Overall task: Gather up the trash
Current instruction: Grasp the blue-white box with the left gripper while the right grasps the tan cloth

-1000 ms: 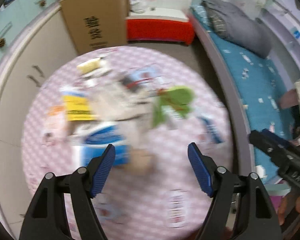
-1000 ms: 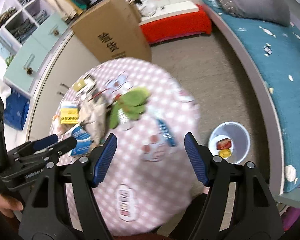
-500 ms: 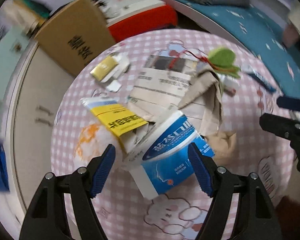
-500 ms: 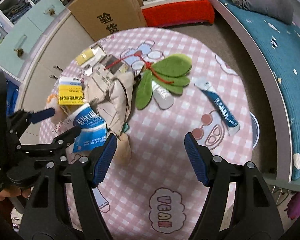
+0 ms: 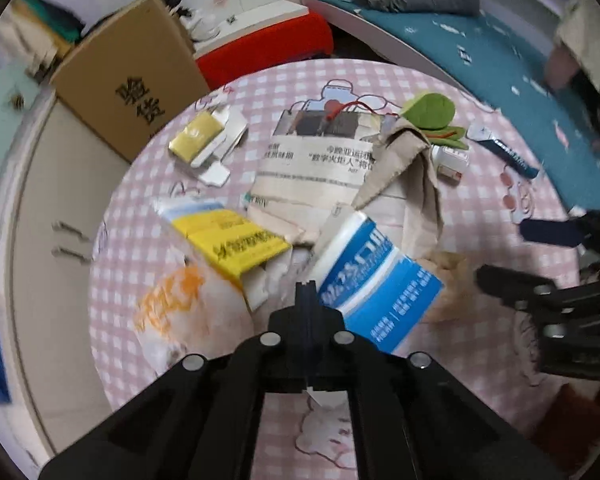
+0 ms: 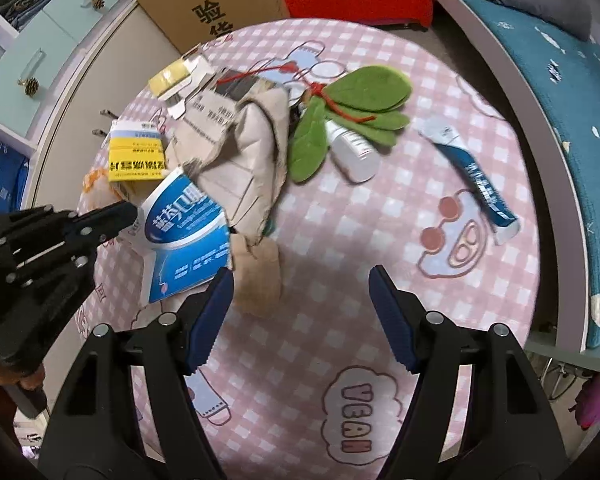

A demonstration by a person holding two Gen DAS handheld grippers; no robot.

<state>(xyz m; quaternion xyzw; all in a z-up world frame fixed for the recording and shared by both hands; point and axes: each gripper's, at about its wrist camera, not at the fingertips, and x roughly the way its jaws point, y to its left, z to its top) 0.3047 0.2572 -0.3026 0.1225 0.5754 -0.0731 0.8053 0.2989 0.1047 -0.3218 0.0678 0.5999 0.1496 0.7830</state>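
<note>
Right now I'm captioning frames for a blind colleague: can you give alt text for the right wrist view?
The open right gripper hovers over a pink checked round table strewn with trash. At left, the left gripper is shut on a blue and white box beside crumpled newspaper, green felt leaves and a toothpaste tube.

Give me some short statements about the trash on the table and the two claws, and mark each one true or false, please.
1. The left claw is shut at the edge of the blue and white box. True.
2. The right claw is shut on the toothpaste tube. False: it is open, and the tube lies apart from it.
3. The yellow box lies beside the blue and white box. True.
4. The green felt leaves lie on the floor. False: they are on the pink checked tablecloth.
</note>
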